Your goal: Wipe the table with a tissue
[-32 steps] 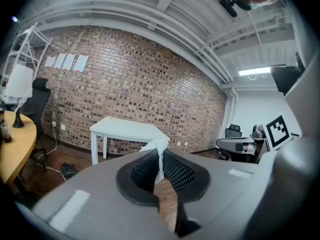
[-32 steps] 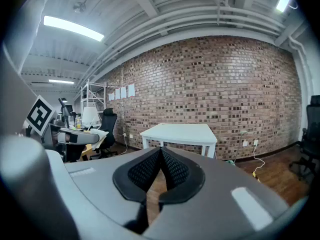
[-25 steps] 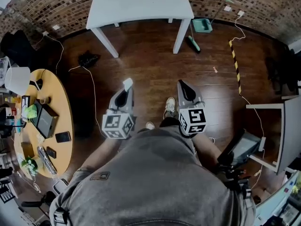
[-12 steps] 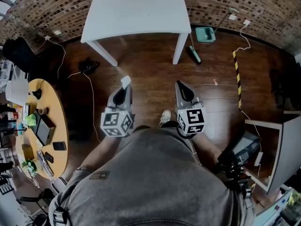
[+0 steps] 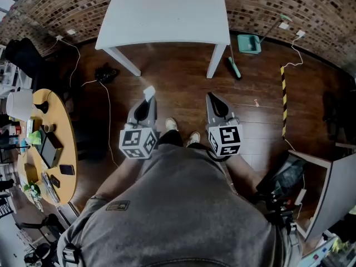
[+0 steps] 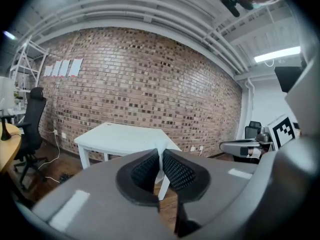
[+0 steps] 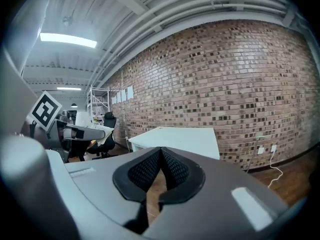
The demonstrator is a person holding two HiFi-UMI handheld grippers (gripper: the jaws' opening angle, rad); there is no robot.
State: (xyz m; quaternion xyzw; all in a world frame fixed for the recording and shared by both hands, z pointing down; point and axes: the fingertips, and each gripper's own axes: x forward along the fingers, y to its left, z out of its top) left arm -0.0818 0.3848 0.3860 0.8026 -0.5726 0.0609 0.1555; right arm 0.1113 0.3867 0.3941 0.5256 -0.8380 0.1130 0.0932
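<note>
A white table (image 5: 167, 10) stands against the brick wall, some way ahead of both grippers; it also shows in the left gripper view (image 6: 125, 136) and the right gripper view (image 7: 180, 136). My left gripper (image 5: 148, 102) is shut on a small white tissue (image 5: 149, 93), which sticks out past its tips. That tissue (image 6: 160, 160) appears as a thin white strip pinched between the ribbed pads. My right gripper (image 5: 212, 98) is held level beside it, jaws shut with nothing between them (image 7: 161, 150). Both are over the wooden floor, short of the table.
A round wooden table (image 5: 71, 149) with phones, a tablet and a lamp stands at the left. A teal dustpan (image 5: 249, 43) and brush (image 5: 233, 67) lie by the white table's right leg. Cables and a black-yellow strip (image 5: 284, 102) cross the floor. A black office chair (image 5: 22, 54) stands far left.
The person has stepped forward over the floor, feet swapping. Both grippers keep the same pose and the tissue stays pinched in the left one.
</note>
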